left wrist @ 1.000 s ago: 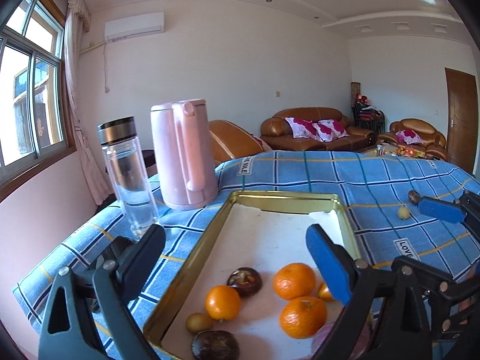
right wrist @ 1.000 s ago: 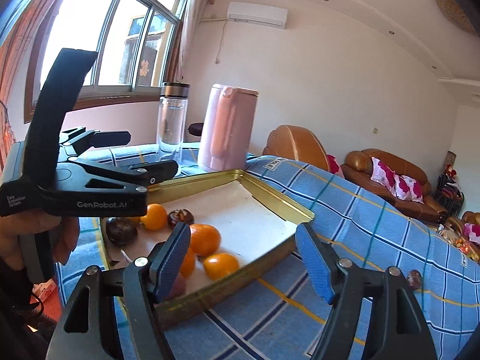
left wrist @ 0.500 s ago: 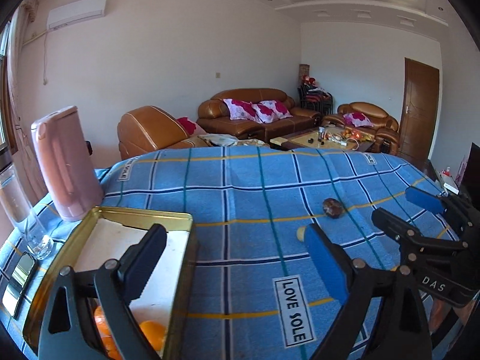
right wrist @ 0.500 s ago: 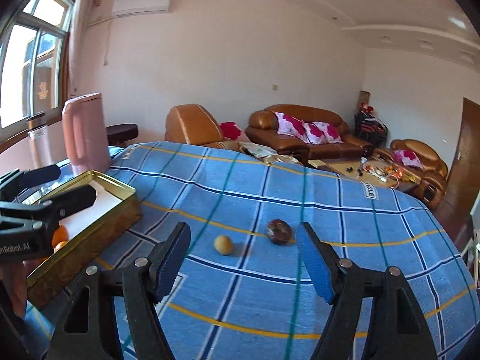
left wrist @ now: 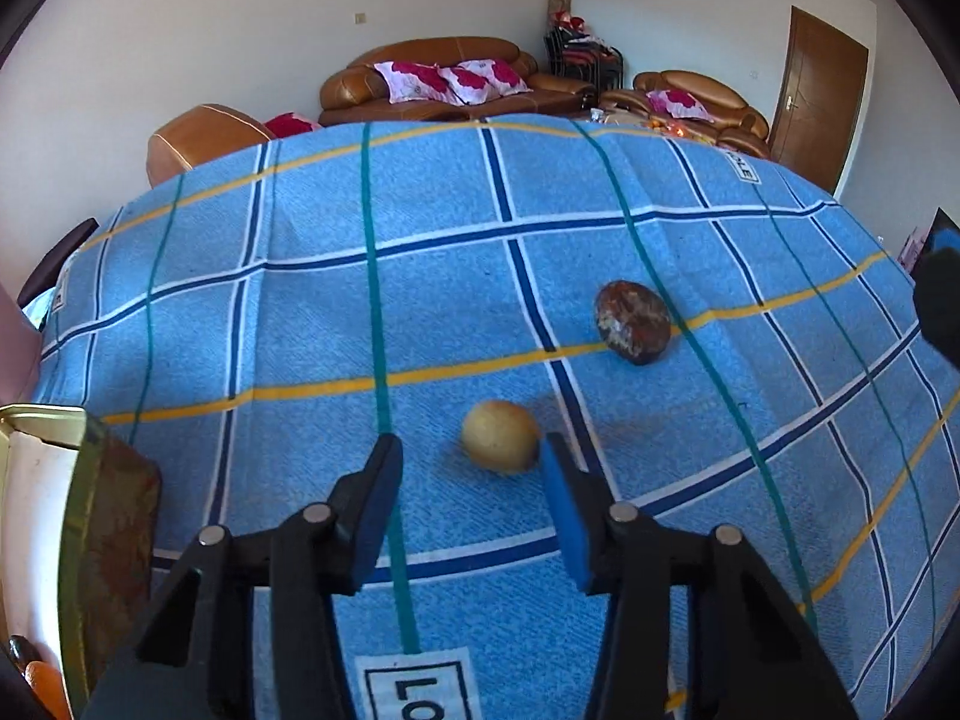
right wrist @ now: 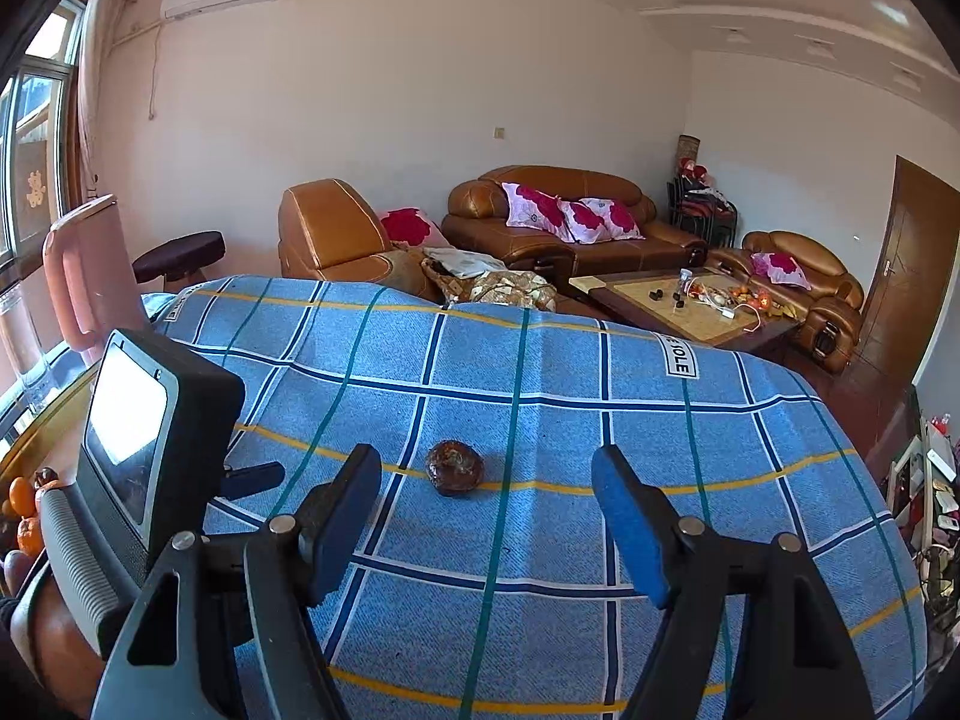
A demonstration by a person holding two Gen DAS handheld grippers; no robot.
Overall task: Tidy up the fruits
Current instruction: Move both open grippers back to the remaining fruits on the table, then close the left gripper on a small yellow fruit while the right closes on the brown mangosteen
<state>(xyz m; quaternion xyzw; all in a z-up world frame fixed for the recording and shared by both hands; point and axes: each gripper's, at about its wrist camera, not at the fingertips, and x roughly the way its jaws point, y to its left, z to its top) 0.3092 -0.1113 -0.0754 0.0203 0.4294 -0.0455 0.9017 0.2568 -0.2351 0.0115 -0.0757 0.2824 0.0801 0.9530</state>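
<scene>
A small yellow fruit [left wrist: 500, 435] lies on the blue checked tablecloth [left wrist: 300, 324]. My left gripper [left wrist: 471, 468] is open and low over the cloth, its tips just short of the fruit, which sits close to the right finger. A dark brown fruit [left wrist: 632, 321] lies beyond it to the right. In the right wrist view my right gripper [right wrist: 486, 480] is open and empty, hovering short of the same brown fruit [right wrist: 455, 467]. The left gripper's body [right wrist: 144, 438] hides the yellow fruit there.
A gold tray [left wrist: 90, 516] holding oranges [right wrist: 24, 501] stands at the left edge of the table. A pink kettle [right wrist: 87, 276] and a glass bottle [right wrist: 21, 348] stand behind it. Sofas and a coffee table [right wrist: 684, 306] lie beyond the table.
Both grippers swung right, away from the tray. The left gripper dropped down close to the yellow fruit and its jaws narrowed. The right gripper moved toward the brown fruit.
</scene>
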